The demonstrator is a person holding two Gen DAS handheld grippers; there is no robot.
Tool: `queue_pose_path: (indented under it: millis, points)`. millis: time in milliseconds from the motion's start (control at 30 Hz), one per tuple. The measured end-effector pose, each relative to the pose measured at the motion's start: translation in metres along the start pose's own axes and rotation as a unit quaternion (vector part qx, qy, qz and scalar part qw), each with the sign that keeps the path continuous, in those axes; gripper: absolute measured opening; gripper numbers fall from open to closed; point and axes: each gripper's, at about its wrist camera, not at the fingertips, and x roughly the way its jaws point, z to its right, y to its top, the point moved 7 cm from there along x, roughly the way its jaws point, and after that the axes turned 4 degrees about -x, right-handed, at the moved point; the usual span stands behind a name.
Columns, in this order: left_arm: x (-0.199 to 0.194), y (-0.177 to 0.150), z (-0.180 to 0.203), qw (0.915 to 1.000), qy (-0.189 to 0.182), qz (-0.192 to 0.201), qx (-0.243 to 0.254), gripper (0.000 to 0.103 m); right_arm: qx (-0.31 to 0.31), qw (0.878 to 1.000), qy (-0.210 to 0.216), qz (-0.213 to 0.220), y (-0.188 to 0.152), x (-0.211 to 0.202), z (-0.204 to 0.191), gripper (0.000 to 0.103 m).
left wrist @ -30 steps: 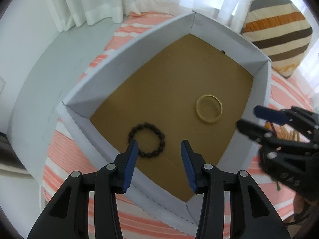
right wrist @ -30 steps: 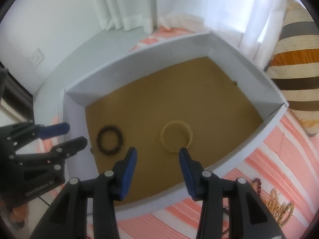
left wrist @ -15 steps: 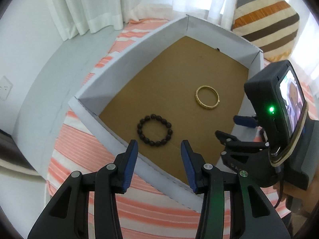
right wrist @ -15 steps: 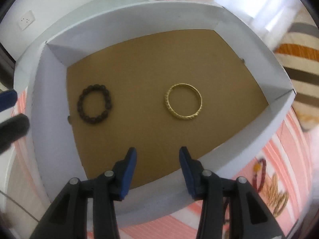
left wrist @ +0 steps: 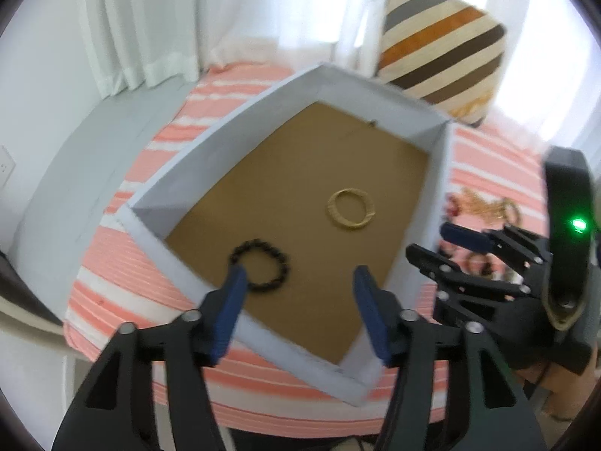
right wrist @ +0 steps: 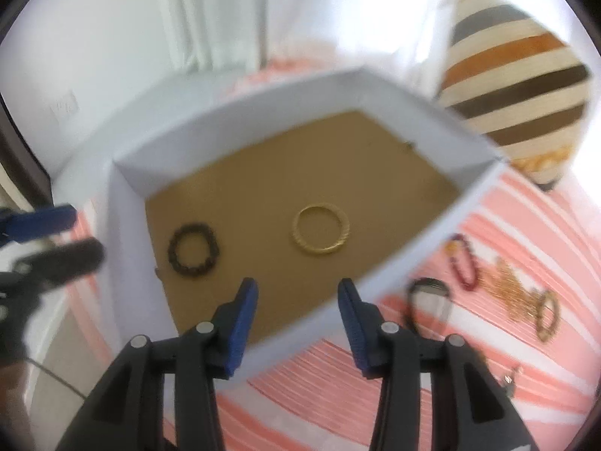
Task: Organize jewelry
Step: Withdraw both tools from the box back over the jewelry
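Right now both tools are empty and between picks. Left tool (left wrist: pixel 298 287) hangs over the near corner of the white box (left wrist: pixel 240 116), jaws well apart, nothing between them; they have just been opening. Right tool (right wrist: pixel 296 297) sits over the box's near wall, jaws about half apart, also just opening, also holding nothing.

In the box, on the brown floor: black bead bracelet (right wrist: pixel 193 250) toward the left wall, gold bangle (right wrist: pixel 321 235) just right of it, the two apart and not touching. Those two look sorted.

Still loose on the striped pink cloth over the tabletop (right wrist: pixel 544 225), just outside the box's right wall: a dark red bead bracelet (right wrist: pixel 462 259), a tangle of gold chain (right wrist: pixel 518 293), and a dark loop with something silvery in it (right wrist: pixel 428 293) nearest the box. Frames are blurred, so I can't tell the pieces apart finer than that.

My read: the step is going back for the next piece, and the right tool is the one placed for it. Next move calls for swinging right over the wall, dropping onto the cloth, and closing across one thin strand or rim. The dark loop looks like the easiest reach. The chain pile is the risky one: it may snag or drag a neighbour along.
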Motion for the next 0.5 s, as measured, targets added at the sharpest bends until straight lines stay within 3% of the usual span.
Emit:
queue_pose_path:
  millis: [67,233,367,500]
  points:
    - [-0.011,-0.004,0.022,0.9996,-0.020,0.017,0.008,0.073,0.023,1.000,-0.013,0.015,-0.019,-0.030,0.020,0.059]
    - [-0.027,-0.033,0.084,0.9948,-0.083,0.030,0.051,0.090,0.102,0.992,-0.075,0.014,-0.108,-0.103,0.088,0.059]
    - [-0.025,-0.087,0.134,0.9868,-0.125,0.010,0.103,0.091,0.155,0.978,-0.138,0.005,-0.173,-0.145,0.129,0.059]
    - [-0.011,-0.145,0.174,0.9801,-0.138,-0.016,0.142,0.091,0.212,0.968,-0.133,0.004,-0.228,-0.165,0.156,0.059]
